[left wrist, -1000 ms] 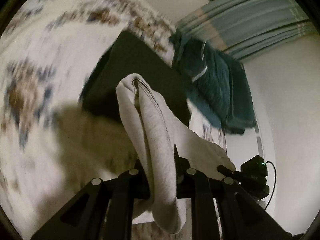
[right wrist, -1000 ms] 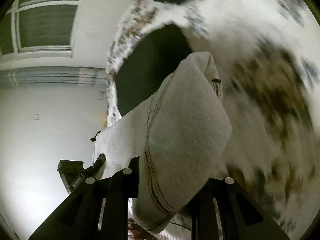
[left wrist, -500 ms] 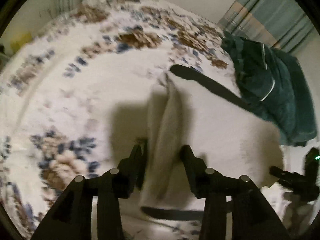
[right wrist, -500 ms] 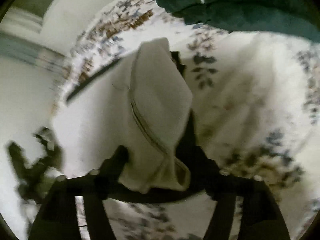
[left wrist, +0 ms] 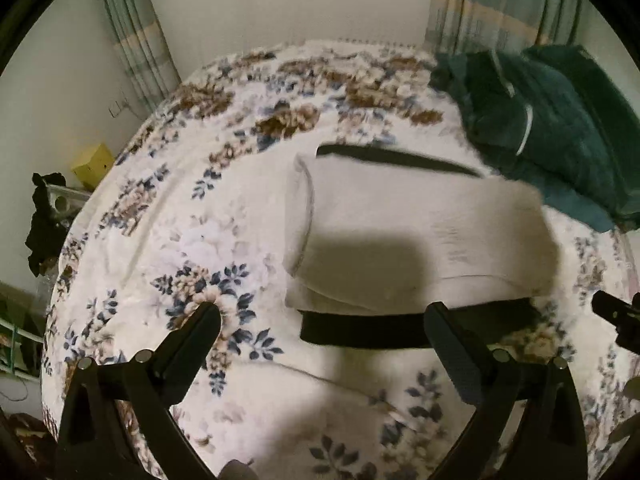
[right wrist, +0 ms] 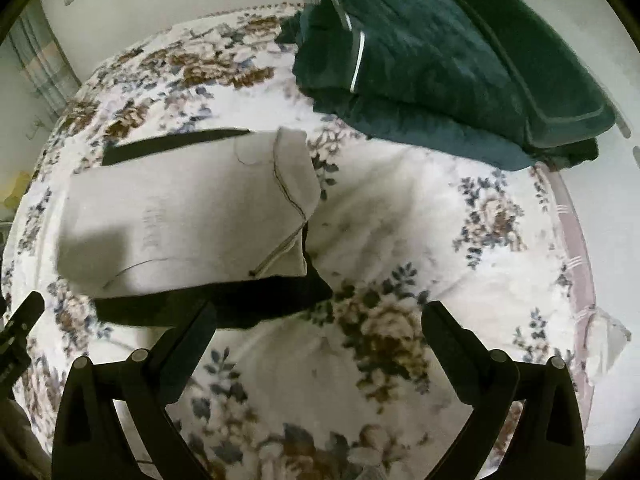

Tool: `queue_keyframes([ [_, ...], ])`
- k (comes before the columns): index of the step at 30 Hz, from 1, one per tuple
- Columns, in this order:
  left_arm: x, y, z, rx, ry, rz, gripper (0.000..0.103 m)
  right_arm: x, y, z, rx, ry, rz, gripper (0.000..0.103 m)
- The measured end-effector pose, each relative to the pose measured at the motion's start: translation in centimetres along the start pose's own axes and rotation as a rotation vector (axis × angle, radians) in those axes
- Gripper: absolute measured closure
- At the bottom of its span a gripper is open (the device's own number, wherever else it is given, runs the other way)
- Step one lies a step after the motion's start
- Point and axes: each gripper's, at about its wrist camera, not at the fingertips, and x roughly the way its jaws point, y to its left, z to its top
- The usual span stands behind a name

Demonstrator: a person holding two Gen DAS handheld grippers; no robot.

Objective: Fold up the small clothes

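A: Left claw, lower part of the left wrist view: spread wide, nothing between the fingers, hovering above the bed. Right claw, lower part of the right wrist view: likewise wide apart and empty-handed.

B: And the grey garment?

A: Centre to right of centre in the left view, left of centre in the right view. Lying flat on the floral bedspread as a folded rectangle, touched by neither claw. Black layer showing as a strip along the near edge and again along the far edge; probably a second garment or a dark lining underneath, not possible to tell which.

B: Reason for that placement?

A: Judged as a completed fold: set down square in an open stretch of bedspread, seamed edge toward the right claw's side, doubled edge toward the left. Wide-open fingers consistent with a release, leaving the cloth free to settle without being dragged.

B: Other items?

A: Dark green folded bedding, upper right in both views, near the grey garment's far corner but apart from it, out of the folding area. Curtains in the upper left of the left view, a yellow box at the left edge beside the bed.

B: Next requirement?

A: Probably a further fold or smoothing; risk of the soft layers slipping apart if gripped by one ply only.
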Motion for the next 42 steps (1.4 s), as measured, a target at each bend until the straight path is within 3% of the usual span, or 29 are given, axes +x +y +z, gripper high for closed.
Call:
queue_keyframes([
  [11, -16.6, -1.2, -2.0, -0.002, -0.126, -0.040, 0.000, -20.3, -2.0, -5.5, -0.010, -0.181, -0.038, 0.000],
  [22, -33.3, -0.6, -6.2, 0.001, -0.282, -0.054, 0.000, -40.5, -5.3, -14.3, -0.017, -0.373, -0.026, 0.000],
  [32, -42.7, 0.2, -10.4, -0.025, -0.377, -0.064, 0.000, -52.6, -7.2, -21.4, -0.036, -0.526, -0.009, 0.000],
  [42, -46.5, 0.7, -12.7, -0.026, -0.419, -0.064, 0.000, -57.7, -8.2, -24.9, -0.046, -0.587, 0.018, 0.000],
])
